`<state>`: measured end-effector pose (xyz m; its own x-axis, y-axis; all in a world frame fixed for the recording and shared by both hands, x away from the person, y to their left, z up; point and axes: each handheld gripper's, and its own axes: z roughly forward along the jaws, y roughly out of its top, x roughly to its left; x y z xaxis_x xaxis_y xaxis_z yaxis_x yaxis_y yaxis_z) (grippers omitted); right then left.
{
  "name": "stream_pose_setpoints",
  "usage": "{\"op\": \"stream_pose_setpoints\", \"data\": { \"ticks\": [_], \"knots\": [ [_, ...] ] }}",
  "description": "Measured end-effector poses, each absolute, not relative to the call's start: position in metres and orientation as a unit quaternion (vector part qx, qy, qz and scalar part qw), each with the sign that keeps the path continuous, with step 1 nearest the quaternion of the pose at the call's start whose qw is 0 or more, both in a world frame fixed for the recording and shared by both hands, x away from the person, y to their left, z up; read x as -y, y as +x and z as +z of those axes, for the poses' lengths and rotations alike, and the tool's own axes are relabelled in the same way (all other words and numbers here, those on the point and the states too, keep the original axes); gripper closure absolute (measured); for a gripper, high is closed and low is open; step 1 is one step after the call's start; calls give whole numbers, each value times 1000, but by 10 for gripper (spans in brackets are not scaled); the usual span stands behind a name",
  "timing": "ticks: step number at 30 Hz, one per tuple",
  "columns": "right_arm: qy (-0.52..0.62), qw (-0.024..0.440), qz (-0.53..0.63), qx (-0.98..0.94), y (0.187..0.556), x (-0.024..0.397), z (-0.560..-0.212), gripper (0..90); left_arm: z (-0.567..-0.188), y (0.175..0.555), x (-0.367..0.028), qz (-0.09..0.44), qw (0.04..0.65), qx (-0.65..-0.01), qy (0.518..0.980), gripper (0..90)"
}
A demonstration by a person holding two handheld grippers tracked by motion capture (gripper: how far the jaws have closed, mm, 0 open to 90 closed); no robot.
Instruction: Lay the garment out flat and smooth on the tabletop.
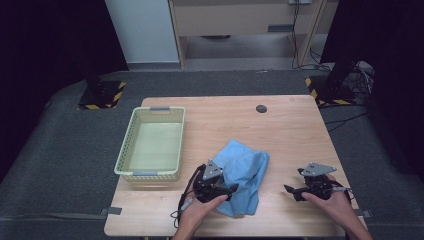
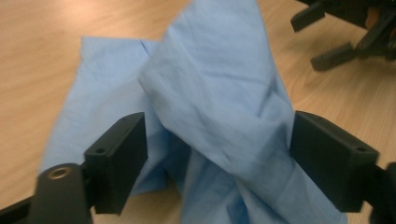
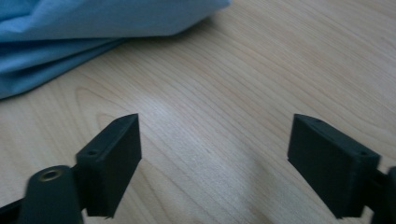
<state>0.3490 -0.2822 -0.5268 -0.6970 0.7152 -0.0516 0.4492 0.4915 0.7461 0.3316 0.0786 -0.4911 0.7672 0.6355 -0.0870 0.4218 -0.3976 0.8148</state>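
— Where do we find the crumpled light-blue cloth (image 1: 243, 175)?

— On the pale wooden table (image 1: 290, 135), towards its near edge and about midway between the side edges. In the high view we see it bunched up, with a flatter layer spread beneath a raised fold.

— And our left gripper (image 1: 227, 192)?

— At the cloth's near left edge, held in the person's left hand (image 1: 197, 210). In the left gripper view the raised fold of the cloth (image 2: 219, 93) stands between the two black jaws, which are spread wide. The right-hand jaw seems to brush the fabric, though that picture is blurred and we cannot be sure; we do not see the pads pressing on it.

— What of our right gripper (image 1: 295, 192)?

— It sits near the table's near right corner, well apart from the cloth, in the person's right hand (image 1: 332, 200). In the right gripper view its jaws are spread over bare wood (image 3: 261, 65), nothing between them, and the cloth (image 3: 70, 32) lies off at the upper left.

— Anything else on the surface?

— A pale green plastic basket (image 1: 125, 150) with latticed walls along the left edge, and a small dark round disc (image 1: 261, 108) near the far edge.
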Motion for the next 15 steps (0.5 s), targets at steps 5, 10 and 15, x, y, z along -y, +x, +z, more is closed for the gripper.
{"op": "stream_pose_setpoints", "data": {
  "ticks": [5, 10, 15],
  "knots": [
    [326, 178, 383, -846, 344, 279, -516, 324, -500, 334, -79, 110, 441, -328, 828, 388],
    [308, 178, 398, -846, 341, 279, -508, 470, -500, 333, -71, 126, 452, -330, 819, 702],
    [307, 183, 417, -836, 339, 280, -498, 510, -499, 328, -42, 151, 444, -305, 829, 844]
  ]
}}
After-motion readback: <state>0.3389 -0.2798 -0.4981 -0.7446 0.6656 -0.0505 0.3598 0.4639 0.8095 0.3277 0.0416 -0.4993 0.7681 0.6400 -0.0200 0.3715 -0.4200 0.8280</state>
